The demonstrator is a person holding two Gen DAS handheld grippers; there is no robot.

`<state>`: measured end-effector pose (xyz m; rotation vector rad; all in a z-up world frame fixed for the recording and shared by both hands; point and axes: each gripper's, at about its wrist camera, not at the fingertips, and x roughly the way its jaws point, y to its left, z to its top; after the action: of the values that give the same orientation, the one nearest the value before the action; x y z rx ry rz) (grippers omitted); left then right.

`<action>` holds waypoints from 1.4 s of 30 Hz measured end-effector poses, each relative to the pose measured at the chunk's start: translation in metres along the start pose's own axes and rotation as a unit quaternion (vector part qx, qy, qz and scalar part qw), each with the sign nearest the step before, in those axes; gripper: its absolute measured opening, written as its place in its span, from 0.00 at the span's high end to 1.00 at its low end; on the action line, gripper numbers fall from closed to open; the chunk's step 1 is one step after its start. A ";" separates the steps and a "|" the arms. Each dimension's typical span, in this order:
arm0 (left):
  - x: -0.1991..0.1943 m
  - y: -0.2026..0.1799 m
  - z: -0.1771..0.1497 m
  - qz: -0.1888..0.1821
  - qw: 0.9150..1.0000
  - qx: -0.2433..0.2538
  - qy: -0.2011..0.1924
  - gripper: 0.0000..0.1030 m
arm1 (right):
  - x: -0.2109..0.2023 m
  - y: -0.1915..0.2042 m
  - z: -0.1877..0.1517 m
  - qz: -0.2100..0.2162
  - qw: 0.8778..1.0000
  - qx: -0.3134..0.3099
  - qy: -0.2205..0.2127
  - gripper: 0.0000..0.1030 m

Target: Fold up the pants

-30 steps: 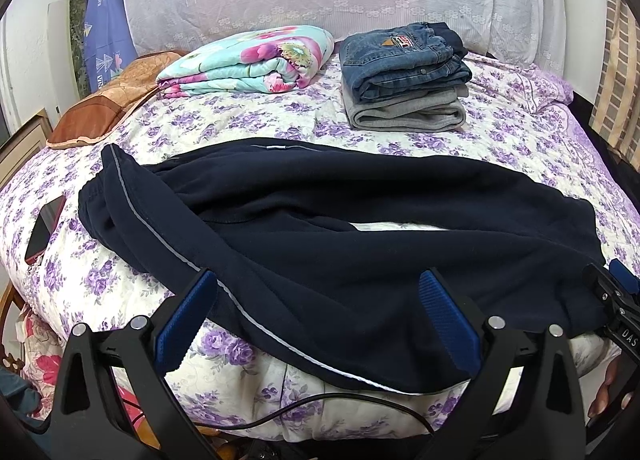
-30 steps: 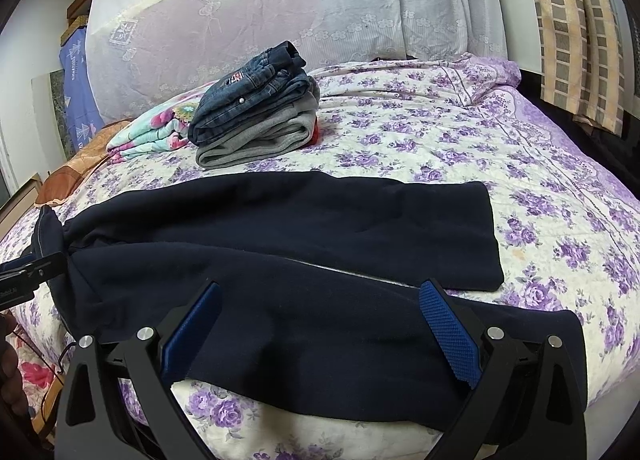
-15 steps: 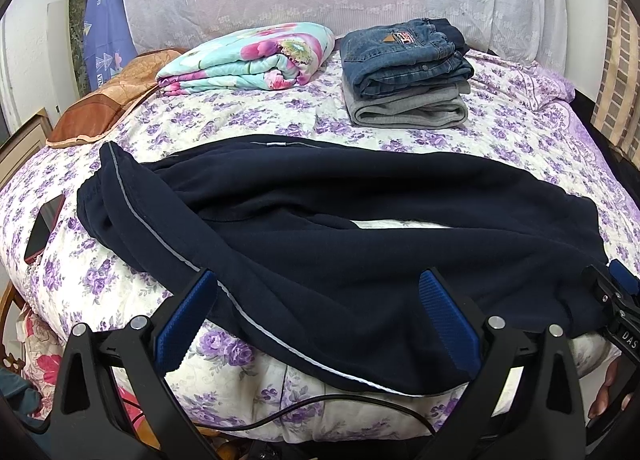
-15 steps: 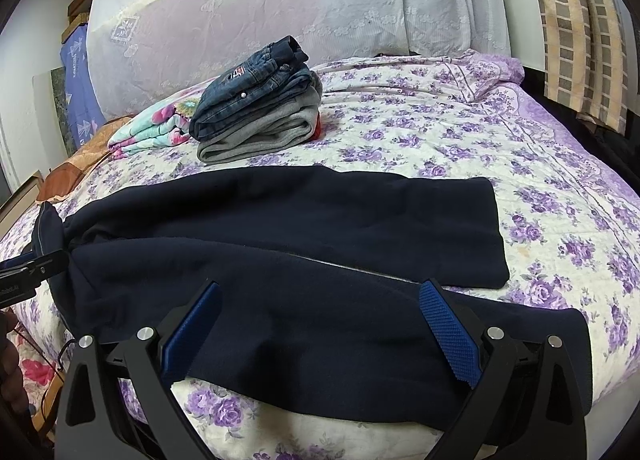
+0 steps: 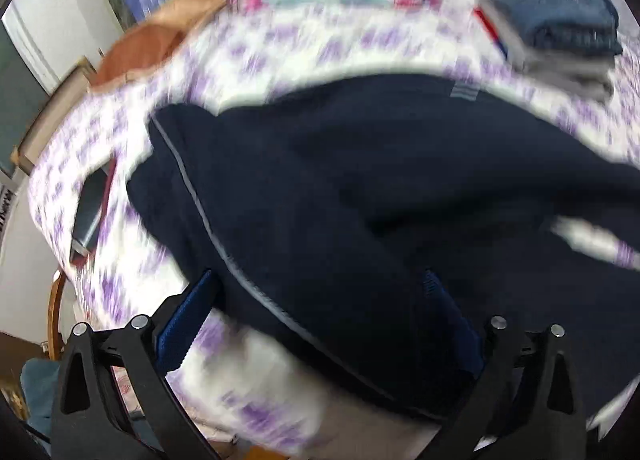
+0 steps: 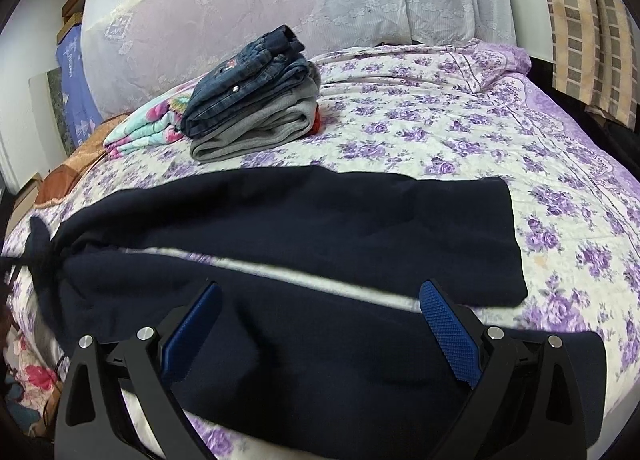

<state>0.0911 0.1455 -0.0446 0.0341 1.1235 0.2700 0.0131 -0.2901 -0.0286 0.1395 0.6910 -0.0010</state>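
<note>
Both grippers, left (image 5: 316, 316) and right (image 6: 320, 324), gape wide, gripping nothing; navy fleece pants (image 6: 280, 244) sprawl beneath the fingers on the floral bed (image 6: 460, 131). Rushed pinch risks bunching one layer.

left wrist view: motion-blurred throughout | pants (image 5: 360, 199) cut off at right edge | right wrist view: pants' waist end smeared at left edge
</note>
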 end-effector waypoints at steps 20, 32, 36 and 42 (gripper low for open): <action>0.028 0.061 0.105 0.046 0.996 -0.072 0.017 0.05 | 0.017 -0.073 0.085 -0.057 0.998 0.035 -0.018 0.03; 0.067 0.028 0.113 0.030 1.000 -0.002 -0.005 0.33 | 0.059 -0.144 0.097 -0.061 0.995 0.066 0.046 0.03; 0.050 0.029 0.104 0.017 1.000 -0.008 -0.015 0.43 | 0.069 -0.158 0.109 -0.030 0.995 0.072 0.069 0.03; 0.055 0.032 0.109 0.024 0.999 -0.003 -0.024 0.42 | 0.125 -0.154 0.099 0.019 0.980 0.041 0.193 0.87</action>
<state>0.2041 0.2011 -0.0403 0.0610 1.0752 0.3133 0.1652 -0.4503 -0.0520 0.2366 1.0776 0.0355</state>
